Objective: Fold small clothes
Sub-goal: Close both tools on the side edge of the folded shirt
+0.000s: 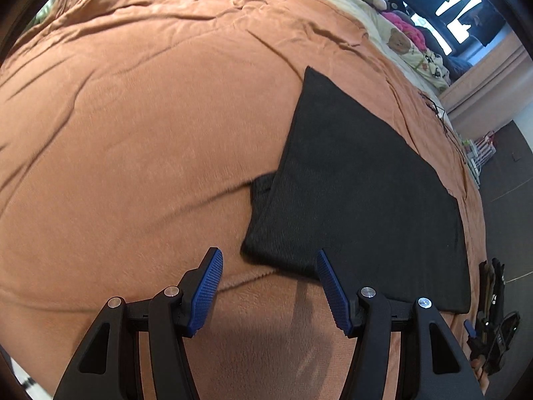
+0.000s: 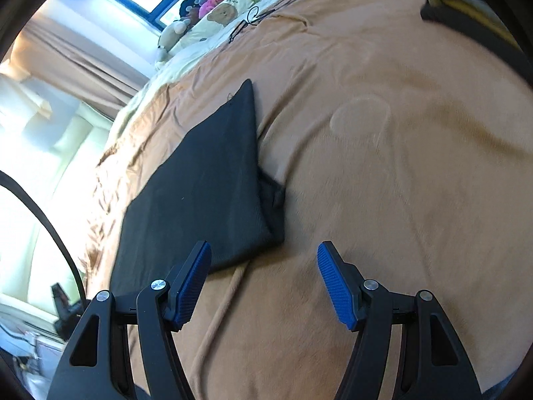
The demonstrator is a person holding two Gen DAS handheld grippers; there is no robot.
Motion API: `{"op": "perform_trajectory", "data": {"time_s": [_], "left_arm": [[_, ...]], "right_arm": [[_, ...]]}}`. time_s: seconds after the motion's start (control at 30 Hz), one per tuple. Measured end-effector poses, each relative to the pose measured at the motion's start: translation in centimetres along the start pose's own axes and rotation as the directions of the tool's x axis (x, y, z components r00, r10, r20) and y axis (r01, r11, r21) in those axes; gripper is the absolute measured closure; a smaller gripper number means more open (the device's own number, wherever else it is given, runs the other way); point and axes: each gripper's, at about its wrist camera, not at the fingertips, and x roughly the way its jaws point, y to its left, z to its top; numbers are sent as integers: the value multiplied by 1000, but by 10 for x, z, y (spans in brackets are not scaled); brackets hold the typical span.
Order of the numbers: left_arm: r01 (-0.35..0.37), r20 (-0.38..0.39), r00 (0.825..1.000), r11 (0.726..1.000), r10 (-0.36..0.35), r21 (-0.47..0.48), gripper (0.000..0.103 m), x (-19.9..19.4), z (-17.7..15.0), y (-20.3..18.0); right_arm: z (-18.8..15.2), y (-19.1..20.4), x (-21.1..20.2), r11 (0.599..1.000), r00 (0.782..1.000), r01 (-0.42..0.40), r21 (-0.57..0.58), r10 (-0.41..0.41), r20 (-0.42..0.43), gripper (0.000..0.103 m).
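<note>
A black garment (image 1: 349, 183) lies folded flat on the orange bed cover (image 1: 133, 116), with a small flap sticking out at its left side. My left gripper (image 1: 268, 260) is open and empty, hovering just above the garment's near left corner. In the right wrist view the same garment (image 2: 200, 183) lies left of centre on the cover (image 2: 399, 166), a flap showing at its right edge. My right gripper (image 2: 265, 253) is open and empty, just in front of the garment's near right corner.
Pillows and stuffed toys (image 1: 399, 33) lie at the bed's head below a window (image 1: 459, 6). A black cable (image 2: 253, 20) rests on the cover. The bed edge and dark floor (image 1: 509, 200) lie to the right. Dark clothing (image 2: 466, 3) sits at the far right.
</note>
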Motion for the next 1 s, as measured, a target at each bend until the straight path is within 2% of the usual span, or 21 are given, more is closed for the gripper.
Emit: {"op": "perform_trajectory", "data": {"time_s": [0.17, 0.4, 0.47, 0.5, 0.53, 0.6, 0.63, 0.73, 0.87, 0.9, 0.93, 1.0], "left_arm": [[33, -3, 999, 999, -33, -44, 42, 7, -3, 4], [129, 36, 992, 977, -124, -169, 45, 10, -2, 21], [147, 53, 989, 967, -139, -206, 48, 10, -3, 27], [161, 66, 987, 960, -149, -230, 49, 10, -4, 30], [174, 80, 984, 952, -158, -253, 51, 10, -5, 33], [181, 96, 982, 943, -160, -278, 60, 9, -7, 35], [187, 101, 981, 936, -164, -299, 68, 9, -9, 38], [242, 103, 970, 902, -219, -358, 75, 10, -20, 41], [235, 107, 972, 907, -211, -348, 77, 5, -31, 33], [227, 108, 973, 908, -202, -353, 83, 5, -31, 34], [221, 106, 975, 905, -195, -364, 88, 5, -31, 35], [226, 100, 974, 889, -202, -400, 88, 8, -28, 37]], "right_arm": [[-9, -2, 12, 998, 999, -44, 37, 44, -10, 38], [-1, -13, 35, 988, 994, -110, 106, 112, -13, 58], [0, -19, 40, 986, 994, -107, 126, 108, -1, 64], [1, -21, 41, 986, 995, -103, 133, 104, 5, 72], [-2, -21, 42, 986, 995, -99, 135, 98, 10, 84], [0, -22, 42, 988, 998, -70, 137, 68, 17, 93], [0, -22, 42, 988, 997, -70, 138, 68, 22, 94], [-1, -18, 39, 988, 997, -75, 133, 72, 31, 94], [-2, -6, 41, 989, 997, -76, 129, 72, 38, 94], [-2, -6, 42, 989, 997, -73, 126, 69, 37, 94], [-2, -6, 43, 989, 997, -74, 125, 70, 36, 98], [-2, -6, 43, 989, 996, -83, 126, 79, 37, 99]]}}
